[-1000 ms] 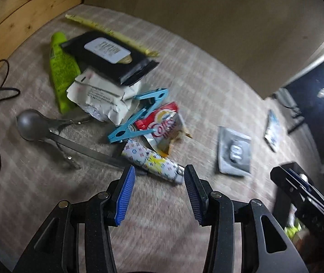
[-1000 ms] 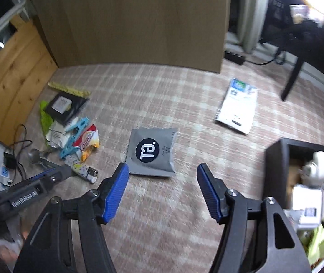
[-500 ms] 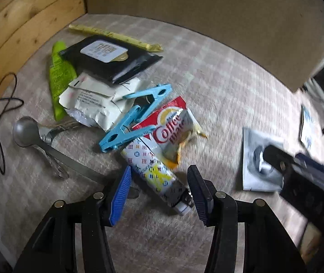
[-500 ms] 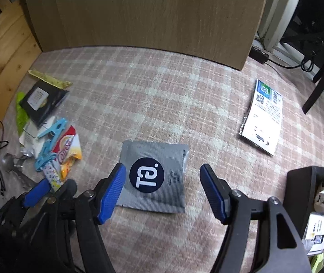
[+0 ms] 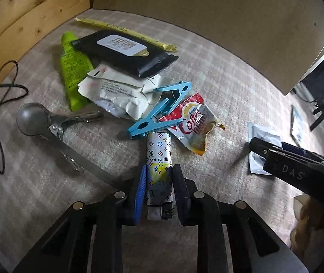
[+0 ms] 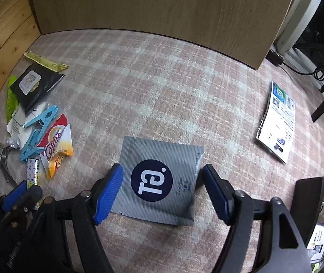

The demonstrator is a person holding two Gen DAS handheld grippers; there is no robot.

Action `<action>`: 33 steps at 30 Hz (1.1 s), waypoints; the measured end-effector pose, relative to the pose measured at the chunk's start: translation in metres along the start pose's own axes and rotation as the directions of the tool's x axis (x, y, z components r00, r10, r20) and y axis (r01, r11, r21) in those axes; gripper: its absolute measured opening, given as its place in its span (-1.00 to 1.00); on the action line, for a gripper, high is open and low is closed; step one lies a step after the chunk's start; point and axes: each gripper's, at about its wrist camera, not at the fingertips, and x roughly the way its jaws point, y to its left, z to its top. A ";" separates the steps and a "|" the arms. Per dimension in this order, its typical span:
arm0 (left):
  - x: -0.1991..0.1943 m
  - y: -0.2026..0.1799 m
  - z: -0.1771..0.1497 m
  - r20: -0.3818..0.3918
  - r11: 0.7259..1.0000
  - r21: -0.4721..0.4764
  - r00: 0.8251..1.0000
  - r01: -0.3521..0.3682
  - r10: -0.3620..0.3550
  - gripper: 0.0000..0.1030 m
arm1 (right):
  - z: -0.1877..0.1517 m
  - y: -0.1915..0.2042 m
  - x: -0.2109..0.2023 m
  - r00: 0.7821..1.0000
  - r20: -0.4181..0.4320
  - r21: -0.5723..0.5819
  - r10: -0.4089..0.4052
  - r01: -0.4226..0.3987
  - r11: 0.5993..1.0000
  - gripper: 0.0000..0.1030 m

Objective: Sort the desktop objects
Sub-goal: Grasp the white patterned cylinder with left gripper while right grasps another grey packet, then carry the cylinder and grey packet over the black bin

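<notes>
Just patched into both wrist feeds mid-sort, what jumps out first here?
In the left wrist view, the left gripper has its jaws close on either side of a monogram-patterned lighter, just below a blue clothespin and a red Coffee-mate sachet in the clutter pile. In the right wrist view, the right gripper stands open around a grey tea packet with a dark round logo, lying alone on the plaid cloth.

I see a pink-and-cream plaid tablecloth [image 6: 162, 86], a brown board backdrop [image 6: 157, 4] and pine plank wall [image 5: 25, 16].
</notes>
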 end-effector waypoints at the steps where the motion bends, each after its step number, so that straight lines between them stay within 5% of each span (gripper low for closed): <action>1: -0.002 0.004 -0.001 -0.002 1.000 -0.009 1.000 0.012 -0.012 -0.58 | -0.001 -0.001 -0.001 1.000 0.004 -0.004 0.000 0.000 1.000 0.26; 8: -0.003 0.002 -0.003 -0.004 0.999 0.003 0.999 0.053 -0.053 -0.58 | -0.008 -0.018 -0.012 0.999 0.021 -0.007 0.029 -0.028 1.000 -0.51; 14: 0.001 0.000 -0.002 -0.012 0.998 0.017 0.998 0.054 -0.054 -0.58 | -0.024 -0.040 -0.022 0.993 0.036 0.038 0.115 -0.116 0.993 -0.80; 22: -0.002 -0.009 0.002 -0.011 0.996 0.024 0.996 0.088 -0.088 -0.58 | -0.048 -0.067 -0.041 0.980 0.084 0.142 0.182 -0.192 0.971 -0.87; 33: -0.030 -0.052 0.005 0.024 0.982 0.119 0.988 0.150 -0.154 -0.58 | -0.052 -0.080 -0.086 0.971 0.191 0.166 0.141 -0.174 0.971 -0.87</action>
